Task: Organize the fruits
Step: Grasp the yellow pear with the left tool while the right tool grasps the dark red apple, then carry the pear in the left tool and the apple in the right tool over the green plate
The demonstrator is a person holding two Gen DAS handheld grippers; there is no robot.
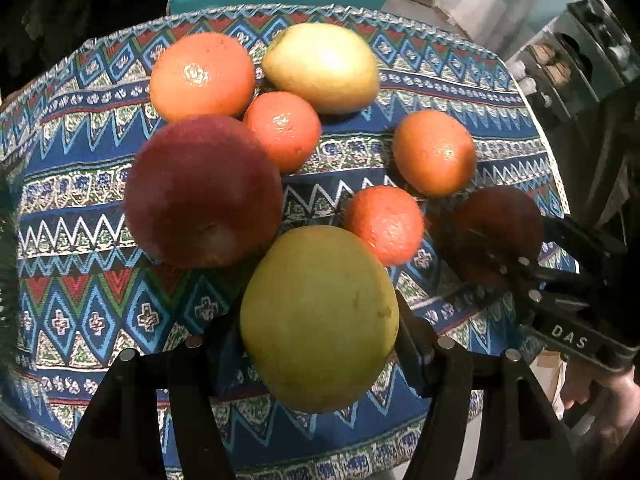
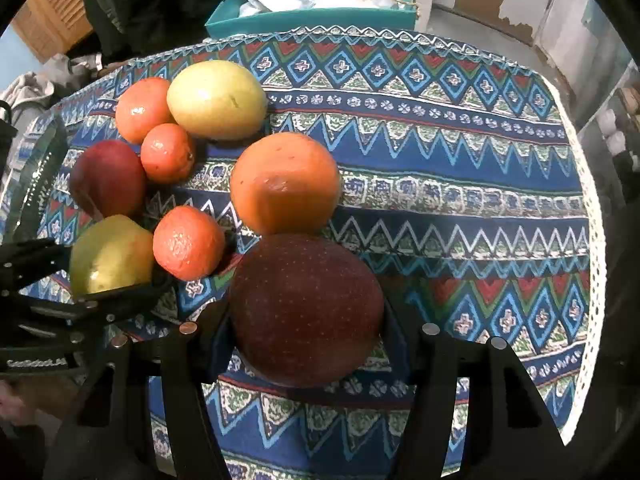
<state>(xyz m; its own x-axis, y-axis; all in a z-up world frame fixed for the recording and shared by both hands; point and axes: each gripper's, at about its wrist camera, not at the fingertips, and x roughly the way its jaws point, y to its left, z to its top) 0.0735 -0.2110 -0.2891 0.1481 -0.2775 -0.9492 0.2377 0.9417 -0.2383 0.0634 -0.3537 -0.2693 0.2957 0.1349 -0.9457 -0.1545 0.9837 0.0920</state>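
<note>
My left gripper (image 1: 318,344) is shut on a green-yellow pear (image 1: 318,316), also seen in the right wrist view (image 2: 110,256). My right gripper (image 2: 306,332) is shut on a dark red apple (image 2: 306,308), which shows at the right of the left wrist view (image 1: 500,232). On the patterned cloth lie another red apple (image 1: 202,192), a second yellow pear (image 1: 322,66), a large orange (image 1: 202,76) and several smaller oranges (image 1: 284,130).
A blue patterned tablecloth (image 2: 460,168) covers the table. A teal box (image 2: 312,20) with plastic bags stands beyond the far edge. A glass bowl rim (image 2: 32,176) shows at the left. Shelving (image 1: 568,68) stands at the right.
</note>
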